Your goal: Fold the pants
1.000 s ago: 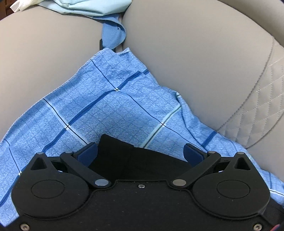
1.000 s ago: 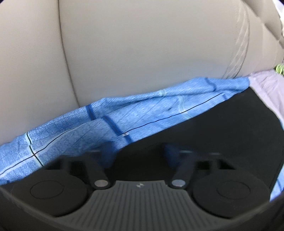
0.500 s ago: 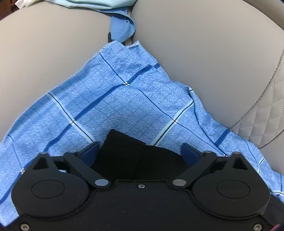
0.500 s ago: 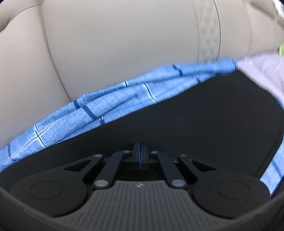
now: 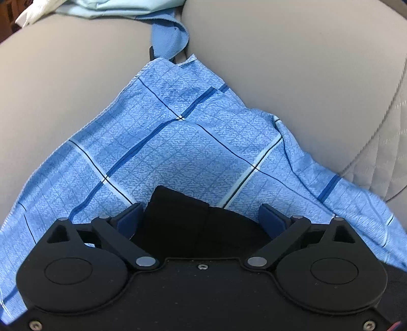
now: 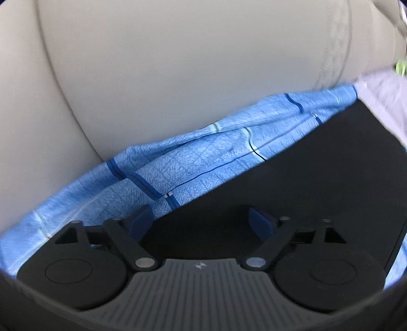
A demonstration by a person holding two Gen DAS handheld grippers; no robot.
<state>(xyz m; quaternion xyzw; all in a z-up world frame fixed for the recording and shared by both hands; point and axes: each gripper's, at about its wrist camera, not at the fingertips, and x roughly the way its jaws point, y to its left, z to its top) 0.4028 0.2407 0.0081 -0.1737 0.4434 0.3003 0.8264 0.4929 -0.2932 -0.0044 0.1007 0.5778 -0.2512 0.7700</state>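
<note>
Left wrist view: left gripper (image 5: 201, 219) spread wide, blue fingers (image 5: 129, 220) well apart, clamped on nothing. Between them, a folded end of the black pants (image 5: 193, 219) — lying on a blue checked cloth (image 5: 178, 142) and running back under the gripper body; whether the pads touch the fabric cannot be told. Cloth spread over the grey sofa seat (image 5: 71, 76), one corner pointing toward the far edge, at the seam between two cushions. A blue strap (image 5: 169, 38) coming out of that seam just beyond the corner, and a pale blue bundle (image 5: 114, 7) at the far edge of the seat.

Right wrist view, somewhat blurred: right gripper (image 6: 201, 221) also spread wide, fingers (image 6: 142, 221) apart, gripping nothing. Black pants (image 6: 318, 173) as a flat dark sheet filling the near right — long straight edge running diagonally from near the left finger up toward the far right. Checked cloth (image 6: 193, 157) showing as a wrinkled band along that edge, against the sofa cushions (image 6: 178, 63). A pale lilac fabric (image 6: 381, 94) at the far right end of the pants.
</note>
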